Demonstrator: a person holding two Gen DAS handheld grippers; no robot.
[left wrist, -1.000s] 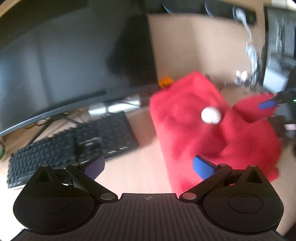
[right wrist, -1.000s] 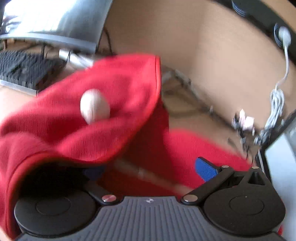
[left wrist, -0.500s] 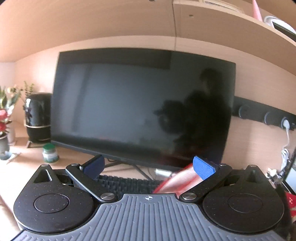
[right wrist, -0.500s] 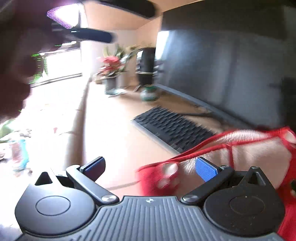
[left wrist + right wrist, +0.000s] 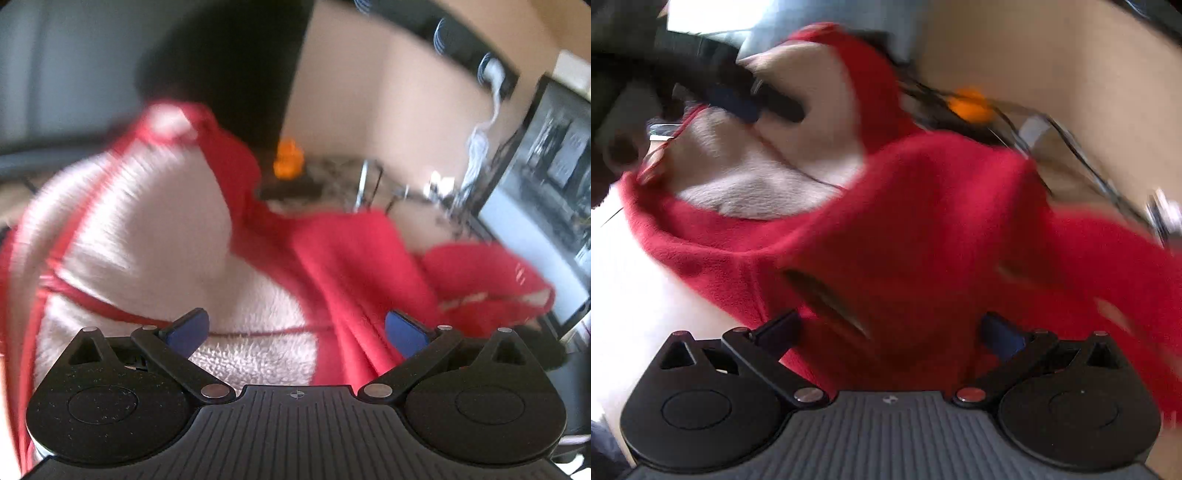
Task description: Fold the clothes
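In the left wrist view, the dark monitor [image 5: 66, 66] that had filled the frame half a second earlier had slid up to the top left, and the red garment [image 5: 332, 258] with its pale fleecy lining [image 5: 147, 229] now spread across the middle, turned partly inside out. The left claw [image 5: 295, 328] stood wide, its blue pads [image 5: 186, 328] well apart, with the lining and a red fold lying just ahead of and between them; whether either pad touched the cloth could not be told through the blur. The claw pointed forward and downward over the garment. Behind it sat a small orange object [image 5: 288, 158] against the wall [image 5: 369, 110], and a second screen [image 5: 546, 192] stood at the right edge.

In the right wrist view, the open stretch of table and the keyboard seen half a second before had gone, and the red garment [image 5: 942, 229] now covered nearly everything ahead, lining [image 5: 768, 177] exposed at upper left. The right claw [image 5: 890, 332] was also spread wide, holding nothing, red cloth bunched between its fingers. At upper left the left claw [image 5: 738, 99] reached in over the lining; its grip there was too blurred to judge. The orange object [image 5: 971, 103] showed beyond the cloth.
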